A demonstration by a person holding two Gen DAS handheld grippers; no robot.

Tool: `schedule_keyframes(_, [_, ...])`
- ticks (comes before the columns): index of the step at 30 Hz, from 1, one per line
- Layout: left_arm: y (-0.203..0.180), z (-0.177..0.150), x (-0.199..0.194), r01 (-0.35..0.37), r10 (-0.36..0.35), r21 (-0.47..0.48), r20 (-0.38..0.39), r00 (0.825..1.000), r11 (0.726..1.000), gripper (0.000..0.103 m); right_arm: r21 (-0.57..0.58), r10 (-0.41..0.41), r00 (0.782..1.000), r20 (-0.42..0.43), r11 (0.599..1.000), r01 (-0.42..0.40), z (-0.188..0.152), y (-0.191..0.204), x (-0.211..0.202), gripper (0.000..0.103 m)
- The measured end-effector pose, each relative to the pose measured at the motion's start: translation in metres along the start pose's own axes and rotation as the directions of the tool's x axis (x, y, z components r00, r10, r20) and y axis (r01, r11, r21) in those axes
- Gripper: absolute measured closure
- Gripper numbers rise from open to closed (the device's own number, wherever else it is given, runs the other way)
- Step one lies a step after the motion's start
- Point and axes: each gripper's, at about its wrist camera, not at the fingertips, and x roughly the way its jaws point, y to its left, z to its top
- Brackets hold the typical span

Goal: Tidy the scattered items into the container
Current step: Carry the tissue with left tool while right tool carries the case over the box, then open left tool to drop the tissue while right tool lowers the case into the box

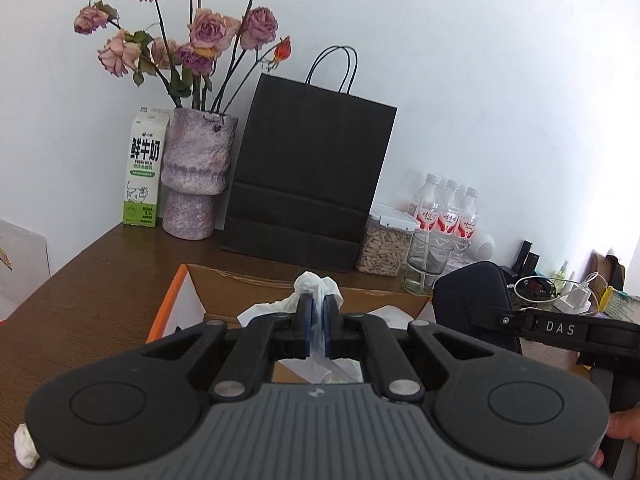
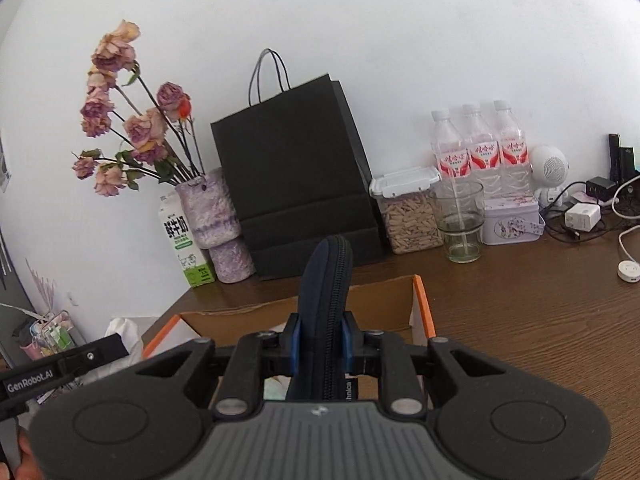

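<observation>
Left gripper (image 1: 318, 320) clamped on white crumpled plastic bag (image 1: 316, 284), above the cardboard box (image 1: 240, 280) (orange-edged); right gripper (image 2: 320, 344) pinching dark zippered case (image 2: 326, 280) edge-up over same box.

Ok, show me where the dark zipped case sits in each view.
Left wrist view: the dark zipped case is at right of centre, beside the cardboard box, held by the right tool.
Right wrist view: the case stands at centre, clamped upright above the box.
Shared landmark: the black paper bag.
</observation>
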Motion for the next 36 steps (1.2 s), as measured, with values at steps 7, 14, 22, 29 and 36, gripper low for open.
schedule_keyframes(7, [0.006,-0.022,0.041,-0.023,0.023,0.004,-0.086,0.996,1.0,0.097,0.006,-0.005,0.996,-0.089,1.0,0.006,-0.018,-0.016,0.03,0.085])
schedule_keyframes(14, [0.009,-0.028,0.042,-0.063,0.064,0.014,-0.096,0.993,0.998,0.052,-0.035,0.012,0.997,-0.076,0.999,-0.015,-0.023,-0.004,0.022,0.048])
schedule_keyframes(22, [0.01,-0.026,0.033,-0.122,0.122,-0.002,-0.046,0.991,0.993,0.0,-0.104,-0.001,1.0,-0.018,0.995,-0.001,-0.024,0.011,0.007,0.0])
schedule_keyframes(29, [0.013,-0.027,0.034,-0.133,0.132,-0.02,-0.051,0.99,0.991,0.0,-0.122,-0.015,1.0,-0.021,0.992,0.012,-0.026,0.014,0.006,0.0])
schedule_keyframes(36, [0.01,-0.028,0.032,-0.134,0.134,-0.005,-0.041,0.99,0.991,0.0,-0.149,-0.011,1.0,-0.016,0.989,0.009,-0.027,0.02,0.002,0.0])
